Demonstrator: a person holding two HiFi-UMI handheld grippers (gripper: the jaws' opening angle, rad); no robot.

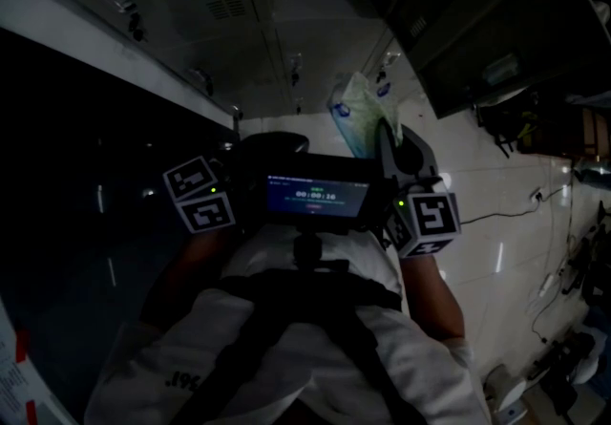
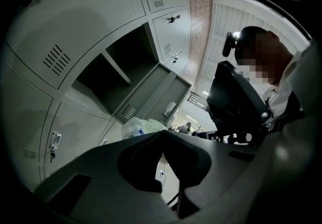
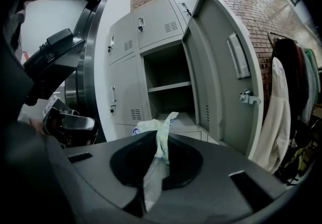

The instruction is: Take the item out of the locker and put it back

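Observation:
A crumpled pale plastic bag (image 3: 160, 140) with blue print is pinched between the jaws of my right gripper (image 3: 162, 135), which is shut on it. In the head view the bag (image 1: 361, 113) sticks up from that gripper (image 1: 389, 148), in front of the lockers. The grey locker (image 3: 168, 87) stands open with a bare shelf inside, and its door (image 3: 221, 67) is swung out to the right. My left gripper (image 2: 162, 135) has its jaw tips together with nothing between them. Past it I see the bag (image 2: 138, 126) and the open locker (image 2: 115, 72).
Closed locker doors (image 3: 123, 47) surround the open one. Coats (image 3: 287, 112) hang on a rack to the right of the door, against a brick wall. Cables (image 1: 516, 213) run over the white tiled floor. A screen device (image 1: 315, 196) sits on the person's chest.

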